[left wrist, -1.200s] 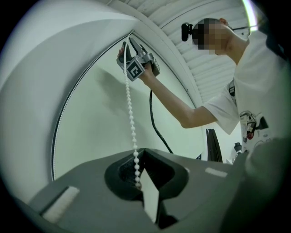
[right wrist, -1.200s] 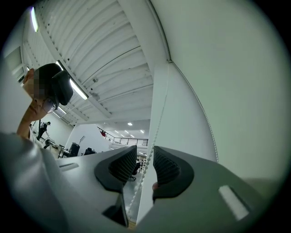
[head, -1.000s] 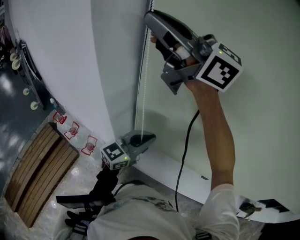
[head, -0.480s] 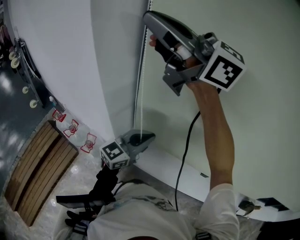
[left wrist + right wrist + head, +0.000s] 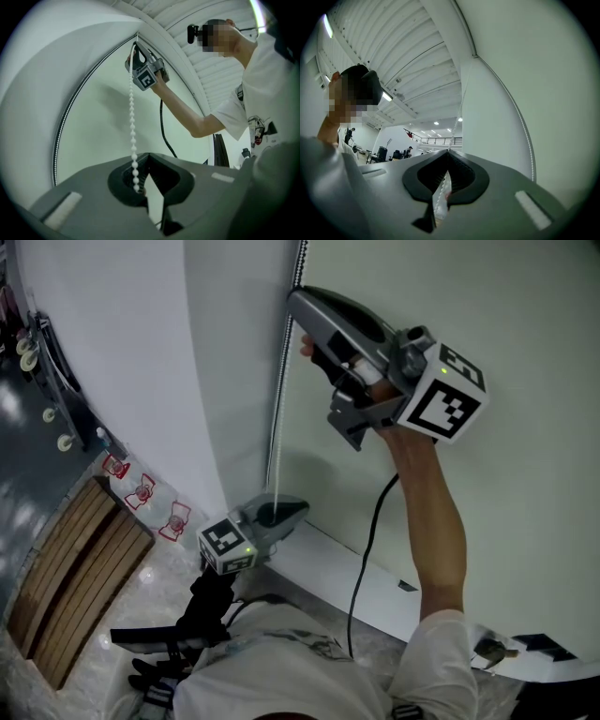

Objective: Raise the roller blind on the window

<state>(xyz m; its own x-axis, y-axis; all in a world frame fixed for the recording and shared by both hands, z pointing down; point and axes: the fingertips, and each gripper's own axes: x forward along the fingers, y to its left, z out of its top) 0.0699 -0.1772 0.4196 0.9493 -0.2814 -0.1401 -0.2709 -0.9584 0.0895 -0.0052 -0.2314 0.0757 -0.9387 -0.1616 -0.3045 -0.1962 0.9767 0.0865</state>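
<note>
Smooth pale wall [image 5: 525, 315]; right hand-held gripper [image 5: 297, 299], left hand-held gripper [image 5: 300, 510] pinch white beaded cord [image 5: 131, 123].

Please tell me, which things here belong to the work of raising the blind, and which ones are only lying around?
For the job:
- roller blind
- bead chain
- right gripper, shut on the chain high up
- left gripper, shut on it lower down

Only lying around:
- wooden slatted panel on the floor
- small red-and-white items beside it
</note>
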